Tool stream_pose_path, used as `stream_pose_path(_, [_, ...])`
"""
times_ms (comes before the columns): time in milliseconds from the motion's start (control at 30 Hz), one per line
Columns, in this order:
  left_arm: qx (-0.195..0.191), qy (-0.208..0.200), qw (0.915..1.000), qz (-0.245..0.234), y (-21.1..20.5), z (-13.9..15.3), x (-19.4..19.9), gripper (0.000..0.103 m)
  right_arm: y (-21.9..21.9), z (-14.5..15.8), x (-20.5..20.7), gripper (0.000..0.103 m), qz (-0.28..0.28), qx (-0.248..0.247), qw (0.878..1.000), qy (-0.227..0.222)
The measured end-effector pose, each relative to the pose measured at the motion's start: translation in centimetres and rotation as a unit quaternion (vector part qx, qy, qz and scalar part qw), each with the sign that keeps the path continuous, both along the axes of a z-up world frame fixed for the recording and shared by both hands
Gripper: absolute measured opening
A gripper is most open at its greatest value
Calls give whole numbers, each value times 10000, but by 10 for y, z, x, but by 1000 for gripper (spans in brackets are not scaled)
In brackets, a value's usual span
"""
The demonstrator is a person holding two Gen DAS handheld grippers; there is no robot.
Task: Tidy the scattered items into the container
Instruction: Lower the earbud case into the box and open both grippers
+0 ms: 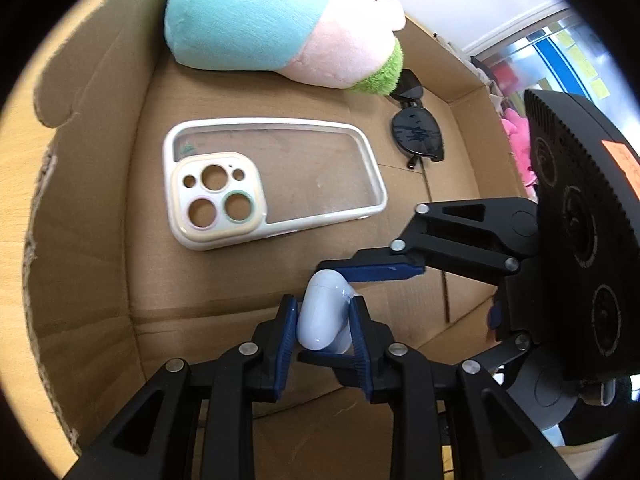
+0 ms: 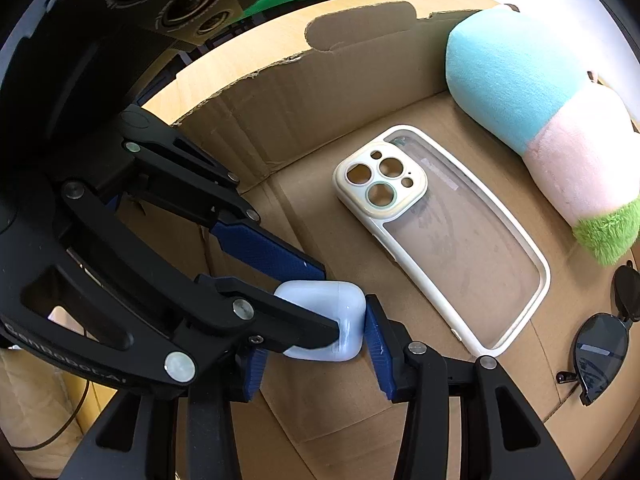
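A pale blue earbud case (image 1: 325, 316) (image 2: 322, 322) hangs over the floor of the cardboard box (image 1: 100, 240) (image 2: 248, 120). My left gripper (image 1: 325, 320) is shut on it, one pad on each side. My right gripper (image 2: 312, 344) also closes around the same case; in the left wrist view its fingers (image 1: 380, 270) reach in from the right, one above and one below the case. A clear phone case (image 1: 264, 184) (image 2: 444, 236), a plush toy (image 1: 280, 20) (image 2: 536, 112) and black sunglasses (image 1: 418, 132) (image 2: 604, 340) lie inside the box.
The box walls are torn and uneven along the left rim. Bare cardboard floor lies between the phone case and the grippers. A pink soft item (image 1: 520, 148) sits outside the box at the right.
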State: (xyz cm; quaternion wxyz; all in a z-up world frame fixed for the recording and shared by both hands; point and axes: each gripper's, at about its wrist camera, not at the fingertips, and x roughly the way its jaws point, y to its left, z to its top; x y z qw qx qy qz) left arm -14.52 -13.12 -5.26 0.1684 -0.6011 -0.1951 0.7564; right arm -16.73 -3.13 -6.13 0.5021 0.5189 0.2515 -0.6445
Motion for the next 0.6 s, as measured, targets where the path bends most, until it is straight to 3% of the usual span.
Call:
stream_pose_path(100, [-43, 43, 10000, -12, 0, 4, 3, 27, 4, 4, 4, 64, -42, -15, 10000, 74])
stream_pose_path(200, [-211, 218, 9995, 58, -1, 17, 11, 32, 15, 19, 9, 70, -153, -162, 9996, 188])
stream_pose_path(333, [-784, 769, 9935, 304, -3, 51, 26, 42, 42, 51, 19, 77, -504, -456, 9958, 614])
stream_pose_path(467, [-1423, 1685, 9725, 745, 3, 91, 55, 53, 80, 87, 46, 86, -1109, -873, 9830, 1171])
stream_pose_path(533, [-1817, 2167, 9536, 1032, 8, 110, 71, 66, 96, 100, 61, 88, -1541, -983, 9725, 1441])
stream_pose_path(600, [-2246, 2657, 9288, 1278, 24, 125, 87, 77, 97, 108, 65, 91, -1940, -1044, 9625, 1585])
